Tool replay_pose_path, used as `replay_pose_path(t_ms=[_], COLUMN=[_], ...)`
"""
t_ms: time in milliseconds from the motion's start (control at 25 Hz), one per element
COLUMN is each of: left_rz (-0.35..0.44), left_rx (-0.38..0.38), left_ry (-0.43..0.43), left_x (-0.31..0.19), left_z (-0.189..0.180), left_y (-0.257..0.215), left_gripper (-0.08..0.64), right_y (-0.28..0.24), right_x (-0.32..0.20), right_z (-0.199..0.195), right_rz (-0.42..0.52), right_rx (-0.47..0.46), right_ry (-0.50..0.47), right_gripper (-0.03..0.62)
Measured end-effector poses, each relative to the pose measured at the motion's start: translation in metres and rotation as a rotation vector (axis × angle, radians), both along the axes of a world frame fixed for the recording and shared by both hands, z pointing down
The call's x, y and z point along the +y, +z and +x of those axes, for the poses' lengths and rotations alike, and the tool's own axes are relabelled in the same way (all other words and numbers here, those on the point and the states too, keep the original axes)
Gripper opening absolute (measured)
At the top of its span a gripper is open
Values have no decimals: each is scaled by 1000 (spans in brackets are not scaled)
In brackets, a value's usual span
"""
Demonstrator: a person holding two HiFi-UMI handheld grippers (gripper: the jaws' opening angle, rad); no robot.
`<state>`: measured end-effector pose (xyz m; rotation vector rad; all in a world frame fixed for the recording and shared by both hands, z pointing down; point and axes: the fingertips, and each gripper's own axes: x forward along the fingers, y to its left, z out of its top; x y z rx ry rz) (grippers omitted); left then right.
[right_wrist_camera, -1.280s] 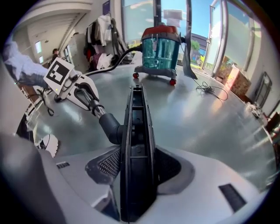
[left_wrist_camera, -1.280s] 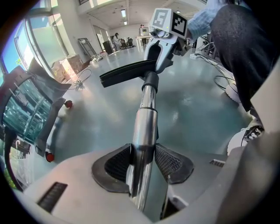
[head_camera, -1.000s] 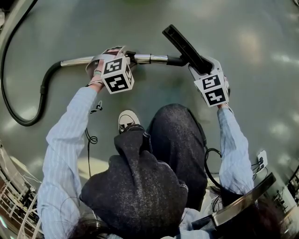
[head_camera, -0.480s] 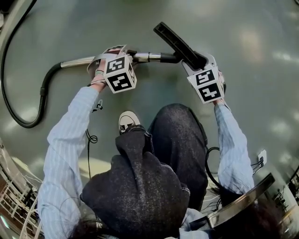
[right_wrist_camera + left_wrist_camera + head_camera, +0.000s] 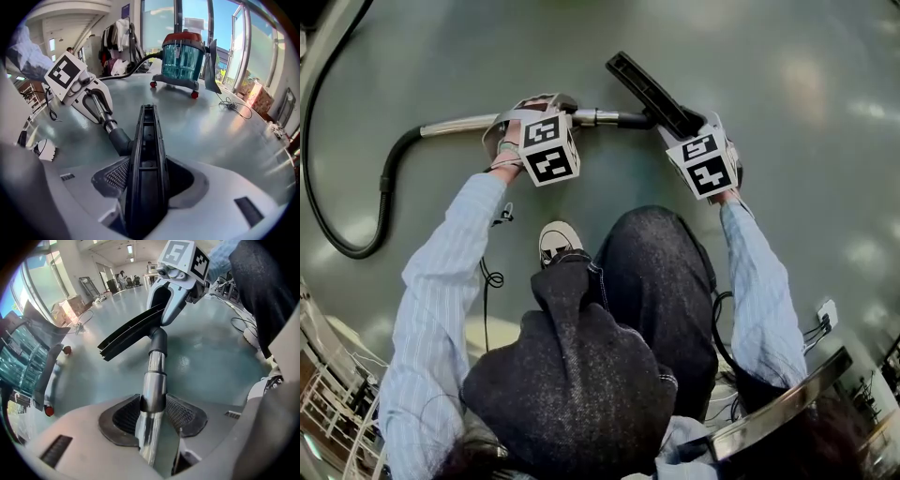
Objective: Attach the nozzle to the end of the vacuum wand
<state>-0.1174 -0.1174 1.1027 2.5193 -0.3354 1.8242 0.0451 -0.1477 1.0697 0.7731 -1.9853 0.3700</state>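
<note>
My left gripper (image 5: 540, 112) is shut on the chrome vacuum wand (image 5: 459, 122), which lies level across the head view above the floor. In the left gripper view the wand (image 5: 153, 380) runs out between the ribbed pads. The black, long, flat nozzle (image 5: 652, 92) is clamped in my right gripper (image 5: 686, 131) and slants up to the left. Its round dark neck (image 5: 158, 341) meets the wand's end. In the right gripper view the nozzle (image 5: 147, 159) fills the gap between the jaws, and the left gripper (image 5: 79, 89) is at the upper left.
A black hose (image 5: 347, 244) curves from the wand's left end across the grey floor. A red and clear canister vacuum (image 5: 180, 61) stands behind. The person's bent knee (image 5: 661, 272) and a shoe (image 5: 555, 242) lie below the grippers. Cables (image 5: 234, 105) lie on the floor.
The right gripper has carried the nozzle leftwards towards the left gripper. The stretch of wand showing between the two grippers is shorter. The left gripper has barely moved.
</note>
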Motion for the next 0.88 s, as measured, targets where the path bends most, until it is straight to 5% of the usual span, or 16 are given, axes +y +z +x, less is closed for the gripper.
replay_pose_path(t_ms=[440,880], left_rz=[59,28], left_rx=[87,222], left_ry=[-143,-290], left_x=[-9,-13], left_z=[3,-3], left_y=[14,26], left_gripper=[174,201], right_y=[15,32], right_x=[-14,-19], right_z=[1,-2], right_rz=[66,94], right_rx=[-3,54], right_ry=[-47,-94], right_gripper=[225,229])
